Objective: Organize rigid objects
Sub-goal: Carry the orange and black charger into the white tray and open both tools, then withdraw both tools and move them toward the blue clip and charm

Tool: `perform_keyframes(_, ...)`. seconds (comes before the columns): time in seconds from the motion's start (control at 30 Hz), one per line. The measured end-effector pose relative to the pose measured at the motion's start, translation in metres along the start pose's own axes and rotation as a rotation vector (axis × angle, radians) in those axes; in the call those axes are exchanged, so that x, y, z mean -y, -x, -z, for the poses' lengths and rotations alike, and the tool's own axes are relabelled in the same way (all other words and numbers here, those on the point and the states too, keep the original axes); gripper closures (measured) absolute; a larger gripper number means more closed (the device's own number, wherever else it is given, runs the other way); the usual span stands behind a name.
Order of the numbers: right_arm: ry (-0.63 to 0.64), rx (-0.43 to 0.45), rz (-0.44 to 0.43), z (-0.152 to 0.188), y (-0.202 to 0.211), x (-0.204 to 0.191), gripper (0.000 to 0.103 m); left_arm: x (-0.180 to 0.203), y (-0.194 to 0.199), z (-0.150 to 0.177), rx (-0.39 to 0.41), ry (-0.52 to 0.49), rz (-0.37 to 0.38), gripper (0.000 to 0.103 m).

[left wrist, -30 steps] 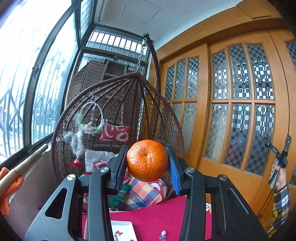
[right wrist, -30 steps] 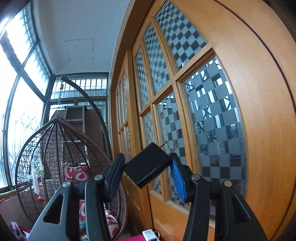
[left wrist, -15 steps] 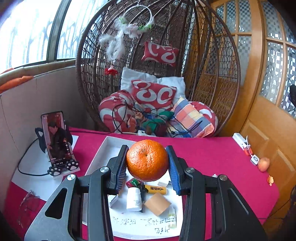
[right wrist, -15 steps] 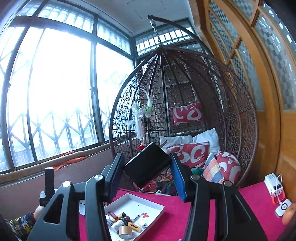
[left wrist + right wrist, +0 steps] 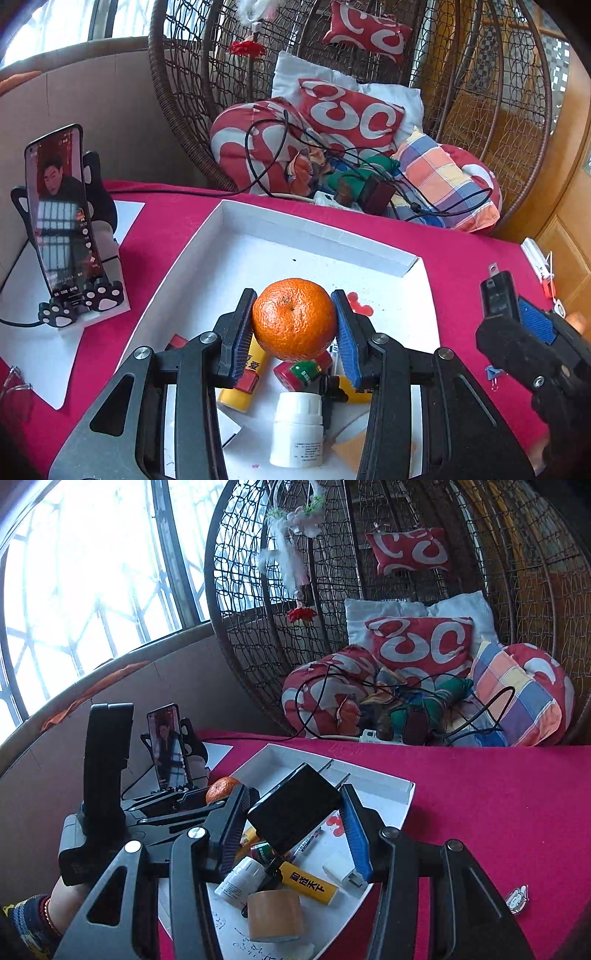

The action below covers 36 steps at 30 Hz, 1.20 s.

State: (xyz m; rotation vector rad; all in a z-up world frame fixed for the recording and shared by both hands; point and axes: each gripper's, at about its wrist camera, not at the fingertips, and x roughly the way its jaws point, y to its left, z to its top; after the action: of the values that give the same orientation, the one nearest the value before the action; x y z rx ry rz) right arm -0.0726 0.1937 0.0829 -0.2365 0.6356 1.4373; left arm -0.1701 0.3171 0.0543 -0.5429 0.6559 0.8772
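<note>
My left gripper (image 5: 293, 314) is shut on an orange mandarin (image 5: 293, 319) and holds it above the white tray (image 5: 314, 232) on the red tablecloth. In the tray lie a white pill bottle (image 5: 297, 428), a yellow lighter (image 5: 240, 387), a small red-green can (image 5: 301, 373) and a tan tape roll (image 5: 275, 915). My right gripper (image 5: 293, 812) is shut on a black charger plug (image 5: 293, 814), prongs pointing away, over the tray's near side. In the left wrist view the right gripper (image 5: 517, 310) stands just right of the tray. The left gripper (image 5: 221, 794) with the mandarin (image 5: 221, 788) shows at the left of the right wrist view.
A phone on a paw-shaped stand (image 5: 62, 221) stands on white paper left of the tray. Behind the table hangs a wicker egg chair (image 5: 480, 92) full of cushions, cables and a power strip (image 5: 328, 201). Glasses (image 5: 14, 384) lie at the lower left. A person's hand (image 5: 62, 897) holds the left gripper.
Both grippers have swung down from facing the door and ceiling to pointing at the table and tray. Each keeps its hold: mandarin in the left, charger in the right.
</note>
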Motion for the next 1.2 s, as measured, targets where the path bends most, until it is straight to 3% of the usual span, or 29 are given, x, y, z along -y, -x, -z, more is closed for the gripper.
perform_keyframes(0.23,0.0,-0.08,0.021,0.02,-0.04,0.002,0.052,-0.015,-0.007,0.004,-0.001,0.035,-0.047,0.06)
perform_keyframes(0.27,-0.009,-0.083,0.015,0.023,-0.042,0.004,0.052,-0.015,-0.004,0.004,0.017,0.031,-0.068,0.056)
perform_keyframes(0.3,-0.015,-0.086,0.011,0.024,-0.042,0.006,0.052,-0.014,0.0,0.005,0.038,0.029,-0.087,0.037)
perform_keyframes(0.33,-0.021,-0.08,0.012,0.027,-0.041,0.008,0.035,-0.015,0.006,0.006,0.064,0.032,-0.097,0.023)
perform_keyframes(0.37,-0.025,-0.065,0.017,0.028,-0.036,0.009,0.006,-0.016,0.012,0.007,0.094,0.039,-0.103,0.005)
perform_keyframes(0.4,-0.026,-0.043,0.02,0.03,-0.031,0.01,0.0,-0.016,0.02,0.008,0.125,0.046,-0.113,0.0)
perform_keyframes(0.53,-0.034,0.044,0.03,0.035,0.004,0.017,0.0,-0.014,0.045,0.016,0.185,0.082,-0.097,0.0)
perform_keyframes(0.7,-0.091,0.141,0.034,0.039,0.048,0.031,0.0,0.001,0.057,0.02,0.189,0.073,-0.045,0.0)
perform_keyframes(1.07,-0.218,0.221,0.077,0.041,0.091,0.068,0.0,0.047,0.065,0.027,0.173,-0.026,0.007,0.0)
perform_keyframes(1.2,-0.266,0.257,0.071,0.043,0.109,0.084,0.0,0.062,0.065,0.032,0.146,-0.053,0.085,0.0)
